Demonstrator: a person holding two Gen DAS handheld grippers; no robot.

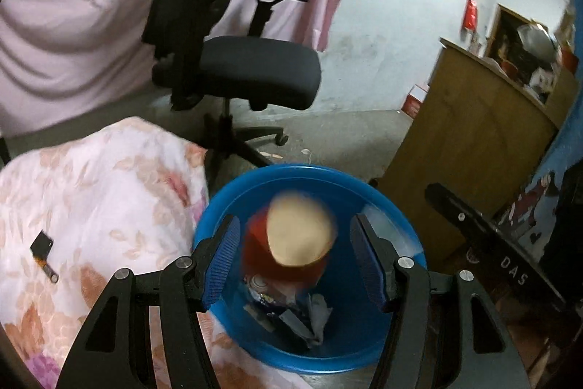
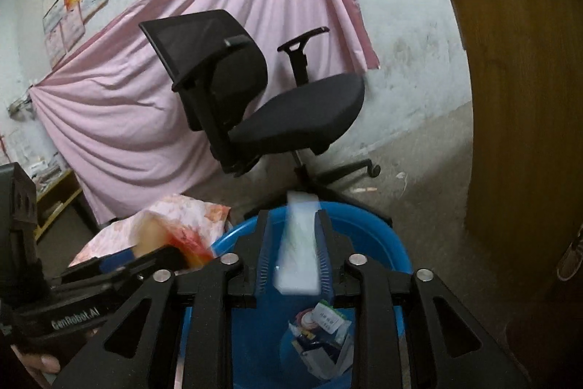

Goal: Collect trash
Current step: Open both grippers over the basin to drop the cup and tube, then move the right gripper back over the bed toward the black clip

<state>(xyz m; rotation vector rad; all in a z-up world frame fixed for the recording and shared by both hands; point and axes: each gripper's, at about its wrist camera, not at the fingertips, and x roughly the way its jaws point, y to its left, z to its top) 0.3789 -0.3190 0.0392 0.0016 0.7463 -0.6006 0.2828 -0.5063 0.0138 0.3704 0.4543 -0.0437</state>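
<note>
Both your grippers were over the blue bin (image 1: 226,206), which sat on the floor against the floral blanket (image 1: 91,192). Left gripper (image 1: 295,261): jaws stood apart, pads clear of the red cup (image 1: 291,243) on both sides; the cup was blurred, pale end toward the camera, over the bin mouth between the fingers, not gripped. Right gripper (image 2: 293,250): a blurred white packet (image 2: 298,243) sat between the blue pads (image 2: 264,254); jaws only narrowly parted, and you couldn't tell from the blur whether they still pinched it. Crumpled wrappers (image 2: 320,334) lay at the bottom of the bin. A small black device (image 1: 43,254) lay on the blanket, apart from the bin. Black office chair (image 2: 273,97) stood behind the bin, wooden cabinet (image 2: 524,133) to the right.
</note>
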